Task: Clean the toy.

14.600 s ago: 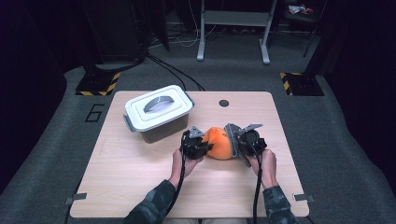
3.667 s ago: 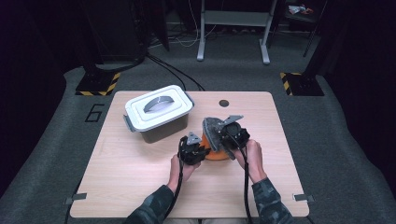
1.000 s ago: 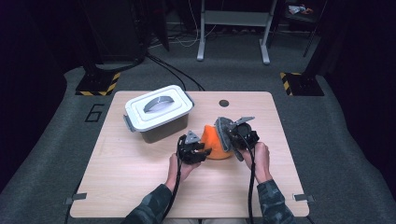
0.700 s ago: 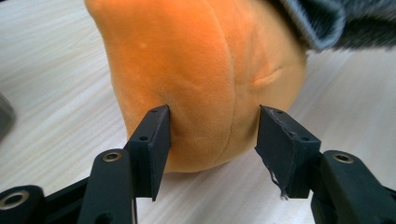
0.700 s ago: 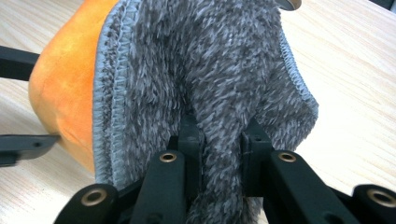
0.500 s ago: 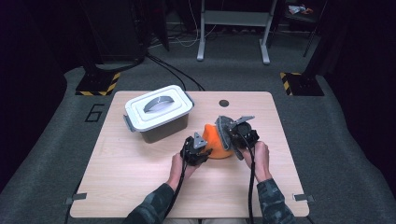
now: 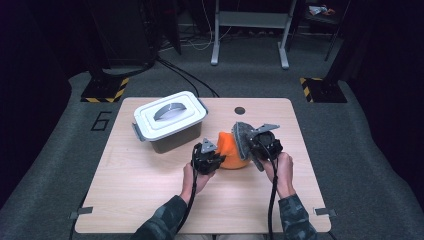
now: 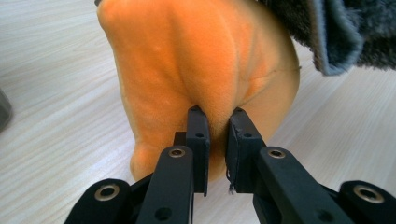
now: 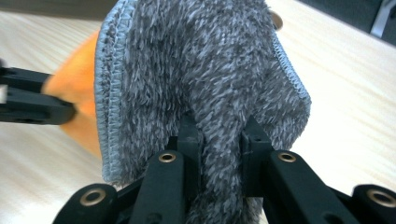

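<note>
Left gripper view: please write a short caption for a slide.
Left gripper shut on a fold of the orange cloth above the wooden table.

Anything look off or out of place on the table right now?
Nothing stands out. The left gripper has just closed on a fold of the orange cloth, the right gripper pinches the grey cloth, and the lidded box sits square.

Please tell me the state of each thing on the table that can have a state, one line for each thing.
Left claw: just closed, shut on orange cloth.
Right claw: shut on grey cloth.
Orange cloth: bunched up, resting on table.
Grey cloth: lifted, hanging against the orange one.
Storage box: lid on, closed.
</note>
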Motion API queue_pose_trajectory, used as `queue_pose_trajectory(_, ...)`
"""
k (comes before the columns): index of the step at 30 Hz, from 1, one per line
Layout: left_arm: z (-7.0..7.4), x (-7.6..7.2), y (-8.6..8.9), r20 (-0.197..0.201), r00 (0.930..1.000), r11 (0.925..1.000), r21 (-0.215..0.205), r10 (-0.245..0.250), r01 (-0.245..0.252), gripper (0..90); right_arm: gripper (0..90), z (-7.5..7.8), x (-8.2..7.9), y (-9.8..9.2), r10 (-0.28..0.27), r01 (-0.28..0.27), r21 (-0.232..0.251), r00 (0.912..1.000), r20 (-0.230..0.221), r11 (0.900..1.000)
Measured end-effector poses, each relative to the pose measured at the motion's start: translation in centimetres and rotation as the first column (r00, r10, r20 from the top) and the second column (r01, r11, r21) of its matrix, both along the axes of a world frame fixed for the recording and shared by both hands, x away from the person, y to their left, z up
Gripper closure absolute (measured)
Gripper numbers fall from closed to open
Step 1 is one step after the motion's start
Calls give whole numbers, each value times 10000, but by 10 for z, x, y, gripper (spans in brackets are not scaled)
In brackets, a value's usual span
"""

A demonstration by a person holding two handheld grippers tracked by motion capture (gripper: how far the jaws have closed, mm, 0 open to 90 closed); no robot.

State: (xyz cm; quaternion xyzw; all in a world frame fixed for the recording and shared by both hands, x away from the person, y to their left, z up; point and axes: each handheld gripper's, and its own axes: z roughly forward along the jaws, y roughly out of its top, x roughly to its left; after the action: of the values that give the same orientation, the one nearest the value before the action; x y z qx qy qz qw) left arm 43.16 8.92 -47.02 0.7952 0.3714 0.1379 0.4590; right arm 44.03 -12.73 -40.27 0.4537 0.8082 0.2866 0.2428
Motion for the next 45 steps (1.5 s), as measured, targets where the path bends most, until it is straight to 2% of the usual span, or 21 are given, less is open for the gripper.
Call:
queue_pose_trajectory(1,2,-1,0,-136,9999,9999,-160,-23,21,810,744,3,-3,2,59,-59,-1,10000,27,10000)
queue_pose_trajectory(4,8,-5,0,-184,9998,9996,-266,-35,30,811,743,10,-10,9,392,-388,-144,9989,256,9991)
queue_pose_trajectory(9,13,-11,-1,-417,9991,9982,-596,-120,95,811,743,12,-16,25,946,-941,-452,9955,95,9945)
queue_pose_trajectory(12,9,-11,-3,-490,9987,9989,-455,-152,130,809,742,4,-13,34,1035,-1045,-734,9945,-163,9918)
queue_pose_trajectory(13,7,-10,-3,-465,9988,9996,-257,-160,148,808,742,1,-11,37,1107,-1112,-925,9938,-100,9895)
queue_pose_trajectory(15,4,-9,-4,-461,9988,9999,16,-144,145,800,741,-6,-8,42,1042,-1071,-1211,9941,-299,9868)
queue_pose_trajectory(18,1,-7,-5,-378,9993,9997,226,-33,41,788,742,-15,-3,47,1184,-1189,-1535,9929,-124,9810)
queue_pose_trajectory(19,1,-6,-4,-371,9993,9995,306,-68,80,787,741,-16,-3,48,1098,-1132,-1518,9935,-305,9819)
queue_pose_trajectory(20,0,-5,-4,-340,9994,9992,386,-41,54,785,739,-17,0,48,1220,-1244,-1590,9922,-252,9794)
queue_pose_trajectory(22,-1,-5,-4,-412,9992,9996,271,-6,17,777,735,-19,2,48,1262,-1295,-1581,9915,-309,9789)
queue_pose_trajectory(23,-2,-4,-3,-410,9991,9994,344,-58,72,775,732,-20,2,48,1230,-1283,-1531,9914,-437,9798)
queue_pose_trajectory(25,-3,-3,-2,-451,9990,9996,288,-11,24,770,730,-23,5,46,1428,-1457,-1439,9893,-300,9788)
queue_pose_trajectory(27,-4,-2,-1,-455,9990,9995,298,-41,54,769,731,-25,5,44,1389,-1420,-1143,9897,-346,9832)
queue_pose_trajectory(31,-5,-1,-1,-381,9993,9994,337,-30,43,769,736,-24,5,39,1423,-1447,-881,9893,-336,9855)
queue_pose_trajectory(33,-5,-1,-1,-423,9991,9998,213,47,-38,768,738,-23,3,36,1364,-1393,-762,9898,-424,9873)
queue_pose_trajectory(36,-6,0,0,-523,9985,9999,78,134,-130,767,741,-23,3,32,1307,-1327,-727,9909,-309,9885)
queue_pose_trajectory(45,-7,1,2,-454,9989,9999,127,100,-94,768,742,-30,3,8,714,-773,-883,9952,-676,9931)
